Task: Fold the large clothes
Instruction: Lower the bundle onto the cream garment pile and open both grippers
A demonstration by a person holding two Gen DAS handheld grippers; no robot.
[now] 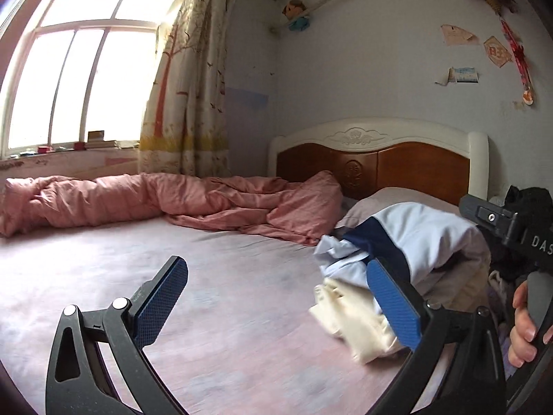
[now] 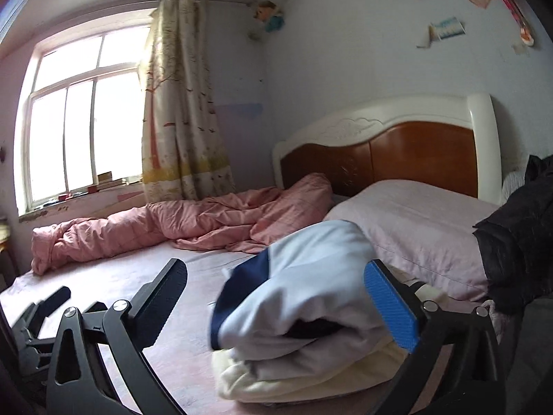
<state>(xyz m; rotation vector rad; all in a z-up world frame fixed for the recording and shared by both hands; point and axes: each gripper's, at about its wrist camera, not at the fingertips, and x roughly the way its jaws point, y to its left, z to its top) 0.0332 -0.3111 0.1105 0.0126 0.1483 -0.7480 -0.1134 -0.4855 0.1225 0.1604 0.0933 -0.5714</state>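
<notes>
1. Bedroom walls in pale lilac frame a wide bed (image 1: 207, 311) covered by a pink sheet, with a bright window (image 1: 76, 79) and a patterned curtain (image 1: 186, 86) on the far side and a wood-and-white headboard (image 1: 376, 159) at the right
2. Along the far edge of the bed lies a crumpled pink quilt (image 1: 166, 200), and a pale pillow (image 2: 421, 228) rests against the headboard
3. A folded pile of clothes (image 2: 311, 297) sits on the sheet in front of the pillow: a white garment with a navy band on top, a cream one (image 2: 311, 380) beneath it
4. Dark clothing (image 2: 522, 242) is heaped at the right edge of the bed beside the pillow
5. The left claw (image 1: 276, 306) points nearly level across the bed, jaws spread wide and holding nothing; the pile lies just beyond and to the right of its right finger (image 1: 394, 307), which overlaps the pile's edge in view
6. The right claw (image 2: 280, 306) also points nearly level, jaws fully apart and gripping nothing; the pile sits between its fingers in view, closer to the right one, and no pad presses on the cloth
7. In the left wrist view a hand (image 1: 525, 332) grips the grey handle of the right claw at the right edge
8. In the right wrist view, the left claw's fingers (image 2: 52, 299) show low at the left, over bare sheet
</notes>
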